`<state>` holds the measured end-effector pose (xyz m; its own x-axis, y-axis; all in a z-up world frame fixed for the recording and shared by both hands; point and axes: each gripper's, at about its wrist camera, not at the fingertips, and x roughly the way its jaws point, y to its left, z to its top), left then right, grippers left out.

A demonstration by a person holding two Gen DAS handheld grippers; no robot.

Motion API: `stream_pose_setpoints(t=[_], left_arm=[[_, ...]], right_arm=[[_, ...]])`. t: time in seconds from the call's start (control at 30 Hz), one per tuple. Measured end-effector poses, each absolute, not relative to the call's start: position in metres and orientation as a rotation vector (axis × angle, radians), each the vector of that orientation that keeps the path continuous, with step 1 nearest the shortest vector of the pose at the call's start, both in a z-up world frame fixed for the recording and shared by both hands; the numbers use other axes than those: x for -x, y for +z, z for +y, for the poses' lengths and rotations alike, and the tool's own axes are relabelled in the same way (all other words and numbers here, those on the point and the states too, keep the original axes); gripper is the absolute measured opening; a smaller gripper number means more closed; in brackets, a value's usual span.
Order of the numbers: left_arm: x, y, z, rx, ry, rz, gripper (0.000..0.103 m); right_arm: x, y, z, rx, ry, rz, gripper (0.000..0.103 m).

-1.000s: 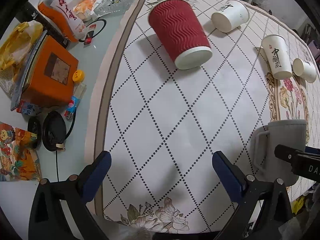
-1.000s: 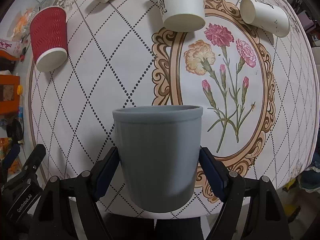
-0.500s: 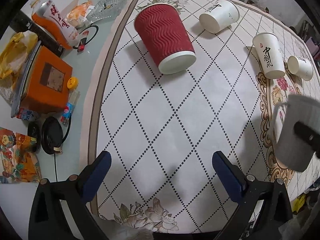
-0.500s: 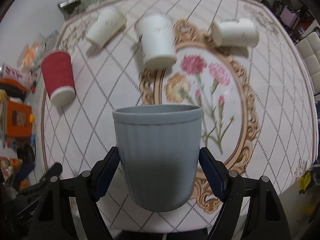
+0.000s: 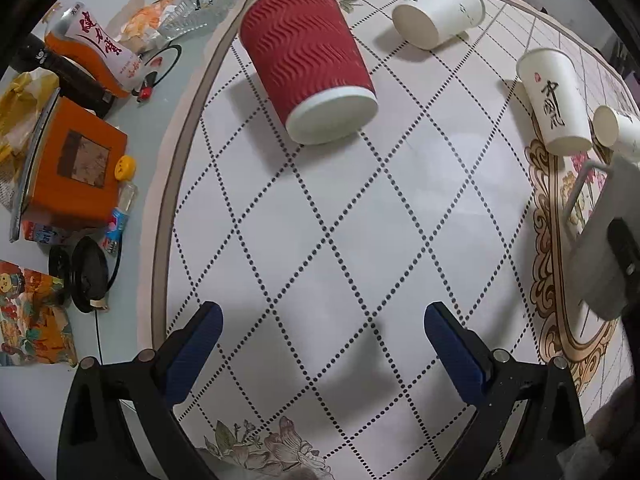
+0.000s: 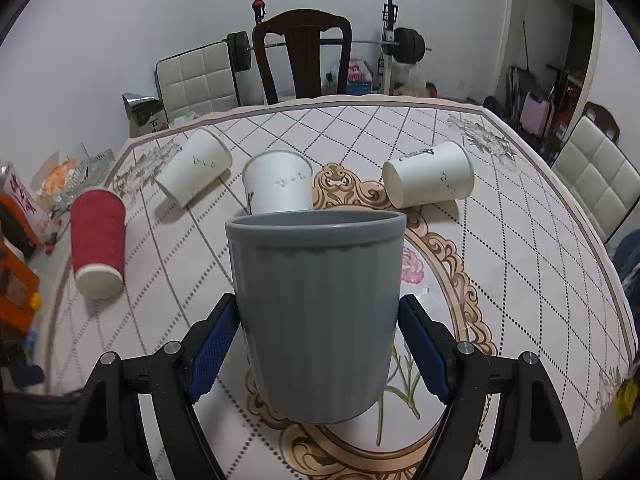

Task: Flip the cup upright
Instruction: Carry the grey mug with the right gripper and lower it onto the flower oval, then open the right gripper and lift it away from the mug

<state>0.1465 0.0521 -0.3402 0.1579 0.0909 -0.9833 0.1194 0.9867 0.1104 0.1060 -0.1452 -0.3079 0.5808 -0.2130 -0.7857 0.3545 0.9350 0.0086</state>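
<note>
Grey cup (image 6: 318, 312): ribbed grey cup held between the two blue-padded fingers of the right gripper (image 6: 318, 344), mouth uppermost, raised clear of the tablecloth (image 6: 500, 240); in the left wrist view the same cup (image 5: 600, 240) shows at the right edge, tilted, with a thin handle on its side.
Right gripper: fingers closed against opposite sides of the grey cup, one pad (image 6: 210, 352) on each side of the lower wall.
Left gripper (image 5: 320, 356): fingers spread wide, nothing between them, hanging over the diamond-patterned part of the tablecloth (image 5: 320, 220).
Red cup (image 5: 310, 64): corrugated red paper cup lying on its side, white base end towards the left wrist camera; seen also at the left in the right wrist view (image 6: 98, 244).
White paper cups: three, all on their sides. One (image 6: 194, 172) lies beyond the red cup; one (image 6: 278, 188) lies just behind the grey cup's rim in the right wrist view, partly hidden by it; one (image 6: 428, 180) lies to the right, at the gold scroll border.
Tablecloth: cream with dotted diamond grid and a gold-framed flower medallion (image 6: 440, 264) beneath the grey cup.
Table margin, left: orange box (image 5: 72, 168), snack packets and a black round lid (image 5: 90, 276) on the bare grey surface beside the cloth.
Background: dark wooden chair (image 6: 302, 56) at the far edge of the table, with a barbell rack (image 6: 394, 46) behind it.
</note>
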Motion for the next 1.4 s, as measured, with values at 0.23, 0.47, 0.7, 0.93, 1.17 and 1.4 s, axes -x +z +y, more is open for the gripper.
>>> stream_pose_setpoints(t=[0.23, 0.47, 0.7, 0.93, 1.17, 1.4], left_arm=[[-0.132, -0.34, 0.048, -0.201, -0.033, 1.417, 0.103], [-0.116, -0.332, 0.043, -0.217, -0.048, 1.396, 0.103], [-0.096, -0.318, 0.035, -0.222, -0.081, 1.364, 0.103], [-0.059, -0.28, 0.027, -0.22, -0.102, 1.313, 0.103], [-0.008, -0.217, 0.026, -0.189, -0.085, 1.237, 0.103], [0.053, -0.128, 0.014, -0.153, -0.081, 1.092, 0.103]], right_arm=[[-0.079, -0.316, -0.143, -0.154, -0.327, 0.866, 0.082], [-0.06, -0.321, -0.136, -0.13, -0.308, 0.871, 0.083], [-0.05, -0.323, -0.137, -0.151, -0.305, 0.956, 0.083], [-0.017, -0.298, -0.143, -0.139, -0.329, 0.993, 0.091], [0.033, -0.227, -0.156, -0.118, -0.351, 0.985, 0.101], [0.09, -0.132, -0.166, -0.069, -0.347, 0.946, 0.103]])
